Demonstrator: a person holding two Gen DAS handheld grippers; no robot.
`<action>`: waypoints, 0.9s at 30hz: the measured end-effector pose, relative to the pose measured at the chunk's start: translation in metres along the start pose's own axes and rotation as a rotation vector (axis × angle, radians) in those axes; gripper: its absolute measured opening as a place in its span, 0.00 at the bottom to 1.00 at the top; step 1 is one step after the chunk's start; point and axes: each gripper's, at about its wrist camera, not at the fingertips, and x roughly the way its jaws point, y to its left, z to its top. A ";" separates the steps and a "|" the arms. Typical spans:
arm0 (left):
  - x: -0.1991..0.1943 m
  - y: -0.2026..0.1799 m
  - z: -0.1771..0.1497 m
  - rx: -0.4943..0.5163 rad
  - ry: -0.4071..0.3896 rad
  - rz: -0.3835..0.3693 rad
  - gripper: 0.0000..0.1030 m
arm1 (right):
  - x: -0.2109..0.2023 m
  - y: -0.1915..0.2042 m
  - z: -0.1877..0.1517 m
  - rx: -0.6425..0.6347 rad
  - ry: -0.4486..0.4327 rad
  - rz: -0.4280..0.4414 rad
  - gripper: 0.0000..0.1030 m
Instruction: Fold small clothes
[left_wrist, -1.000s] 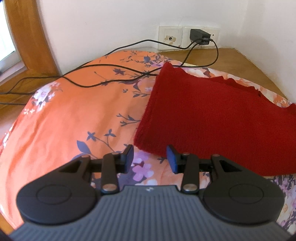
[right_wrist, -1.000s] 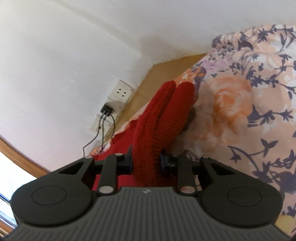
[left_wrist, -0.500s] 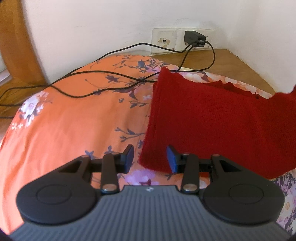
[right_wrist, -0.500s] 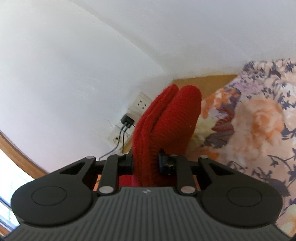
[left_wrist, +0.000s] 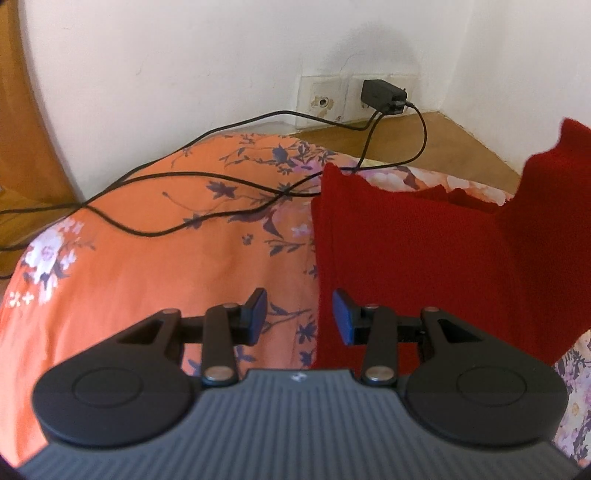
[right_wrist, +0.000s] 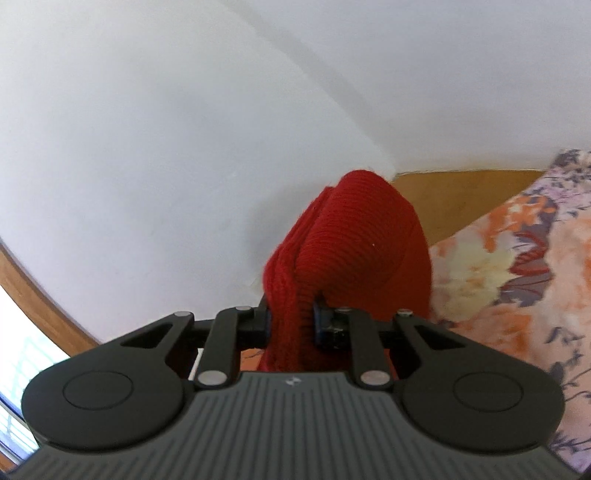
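A red knit garment (left_wrist: 424, 251) lies on a bed covered by an orange floral sheet (left_wrist: 147, 266). The garment takes up the right part of the left wrist view, its left edge running almost straight toward the camera. At the far right of that view, one part of it rises off the bed in front of the white wall (left_wrist: 184, 55).

The left gripper (left_wrist: 299, 317) is low over the garment's near left corner. Its jaws are open, and the garment's edge sits between them, closer to the right finger; whether it touches is unclear.

The right gripper (right_wrist: 290, 325) is tilted upward toward the wall. Its jaws are clamped on a thick bunched fold of the garment (right_wrist: 351, 251), which bulges above the fingers.

Behind the bed, a black charger (left_wrist: 382, 96) sits in a wall socket. Its cable (left_wrist: 192, 177) trails across the sheet and passes the garment's far corner.
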 end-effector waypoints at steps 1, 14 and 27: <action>0.001 0.001 0.001 0.003 0.000 -0.007 0.40 | 0.005 0.007 -0.002 -0.008 0.004 0.001 0.20; 0.013 0.029 0.001 0.003 0.009 -0.062 0.40 | 0.095 0.075 -0.064 -0.199 0.166 -0.078 0.20; 0.019 0.054 0.000 -0.008 0.016 -0.105 0.40 | 0.169 0.085 -0.121 -0.377 0.276 -0.173 0.41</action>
